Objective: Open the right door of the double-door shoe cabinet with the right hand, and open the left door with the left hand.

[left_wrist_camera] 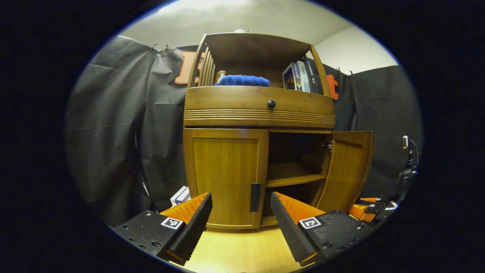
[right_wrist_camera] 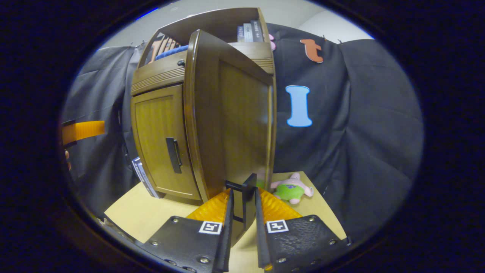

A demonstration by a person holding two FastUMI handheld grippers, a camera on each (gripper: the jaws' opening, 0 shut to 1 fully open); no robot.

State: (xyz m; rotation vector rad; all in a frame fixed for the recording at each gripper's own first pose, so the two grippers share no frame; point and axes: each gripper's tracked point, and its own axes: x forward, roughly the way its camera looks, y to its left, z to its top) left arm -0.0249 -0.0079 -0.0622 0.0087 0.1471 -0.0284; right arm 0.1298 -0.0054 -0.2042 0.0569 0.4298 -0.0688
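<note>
A wooden shoe cabinet (left_wrist_camera: pixel 257 110) stands ahead of me in the left gripper view. Its left door (left_wrist_camera: pixel 225 176) is closed, with a dark vertical handle (left_wrist_camera: pixel 255 197) at its inner edge. My left gripper (left_wrist_camera: pixel 241 212) is open, a short way in front of that handle, touching nothing. The right door (left_wrist_camera: pixel 346 168) is swung wide open, baring an inner shelf (left_wrist_camera: pixel 293 178). In the right gripper view the right door (right_wrist_camera: pixel 235 113) stands edge-on close before me, and my right gripper (right_wrist_camera: pixel 243 206) is shut on its dark handle (right_wrist_camera: pixel 244 201). The closed left door (right_wrist_camera: pixel 161 144) lies beyond.
A drawer with a round knob (left_wrist_camera: pixel 271 104) runs above the doors. The open top shelf holds a blue cloth (left_wrist_camera: pixel 243 80) and books (left_wrist_camera: pixel 299 77). A box (left_wrist_camera: pixel 180 195) leans at the cabinet's left foot. A plush toy (right_wrist_camera: pixel 291 188) lies on the tabletop behind the open door.
</note>
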